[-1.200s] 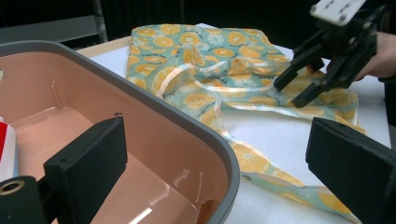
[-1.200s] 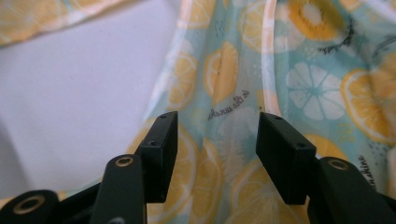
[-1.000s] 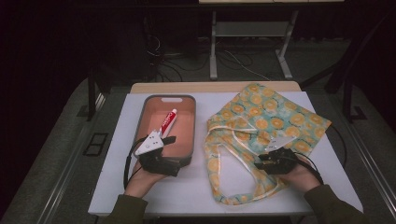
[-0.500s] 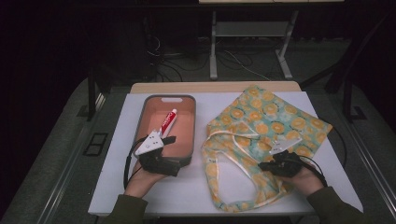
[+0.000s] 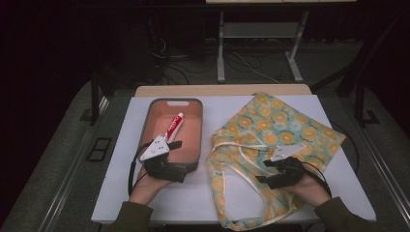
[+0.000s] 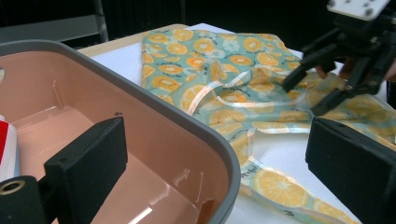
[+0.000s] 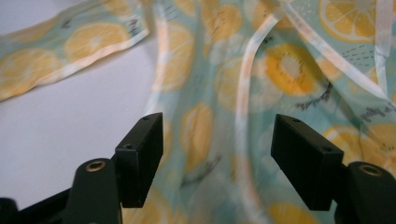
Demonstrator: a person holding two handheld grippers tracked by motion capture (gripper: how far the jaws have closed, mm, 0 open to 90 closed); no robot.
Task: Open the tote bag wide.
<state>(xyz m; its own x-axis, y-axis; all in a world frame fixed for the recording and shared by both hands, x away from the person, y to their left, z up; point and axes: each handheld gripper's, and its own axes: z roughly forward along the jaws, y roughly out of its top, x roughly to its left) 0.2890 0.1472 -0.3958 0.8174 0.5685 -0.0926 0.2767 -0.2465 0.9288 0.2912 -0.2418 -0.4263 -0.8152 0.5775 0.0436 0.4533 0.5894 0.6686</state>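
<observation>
We have a cloth bag (image 5: 275, 140) with orange slices printed on it, lying flat on the white table (image 5: 121, 193). Our right gripper (image 5: 263, 170) is just over the bag, near its long handles (image 5: 227, 145). A moment ago this gripper sat a bit farther back on the cloth with its jaws squeezed tight. Now its jaws have just been opening. In the right gripper view they stand wide apart, and nothing is between them. The bag and one pale handle strip (image 7: 243, 107) lie just under and ahead of the jaws, not pinched. So the right gripper has let go.

That tells us the pull on the bag is done for now. The bag looks a little more spread out than before, with its mouth and handles turned toward our left gripper.

Our left gripper (image 5: 170, 147) hangs over the near edge of the pink bin (image 5: 193, 159). Its jaws are open too and hold nothing; in the left gripper view one jaw is over the inside of the bin and the other is outside it, with the grey rim (image 6: 196, 126) between them. A red and white toothpaste tube (image 5: 174, 126) lies in the bin, just ahead of this gripper.

We think the next job is to pick up the tube and put it in the bag, or to grab the bag again to open it.
</observation>
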